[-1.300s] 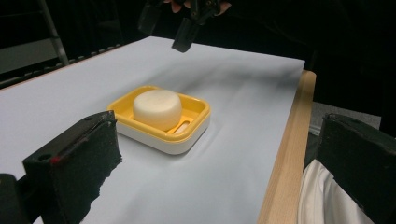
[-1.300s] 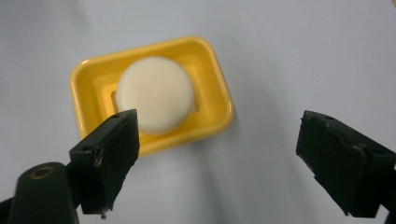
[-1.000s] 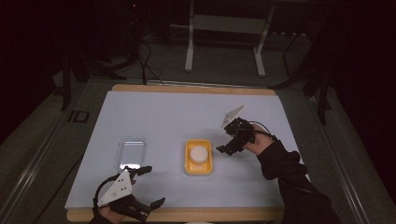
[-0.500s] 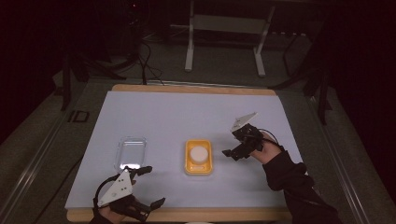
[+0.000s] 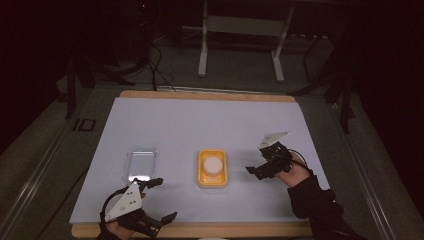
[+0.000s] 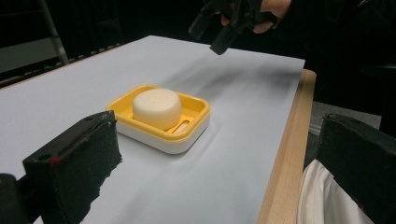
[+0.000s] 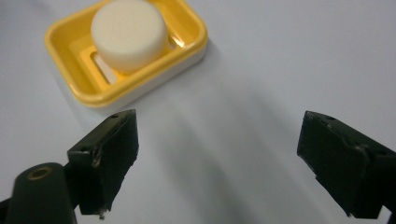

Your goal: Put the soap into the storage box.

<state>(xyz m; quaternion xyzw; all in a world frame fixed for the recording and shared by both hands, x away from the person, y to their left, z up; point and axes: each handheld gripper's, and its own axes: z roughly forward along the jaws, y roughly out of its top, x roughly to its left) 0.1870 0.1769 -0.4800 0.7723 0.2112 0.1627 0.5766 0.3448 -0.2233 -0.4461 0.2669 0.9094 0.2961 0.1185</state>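
High view puts the yellow dish [image 5: 212, 169] at the lower middle of the frame on the white worktop [image 5: 200, 125], with a pale round soap [image 5: 213, 163] sitting in it. A clear lid [image 5: 139, 163] lies flat to its left, well apart. The right gripper [image 5: 261, 170] hovers just right of the dish, jaws spread and empty. The left gripper [image 5: 157, 200] sits at the lower left near the worktop's front edge, jaws also spread wide on nothing.

Right gripper view shows the soap [image 7: 129, 33] as a thick puck with rounded edges, resting on the slotted floor of the dish [image 7: 70, 84]. It looks firm but light, and likely slick, so a pinch across its flat sides, low on the puck, seems safest. The dish looks like thin stiff plastic; its raised rim on a long side offers a hold, though it may skate on the smooth worktop.
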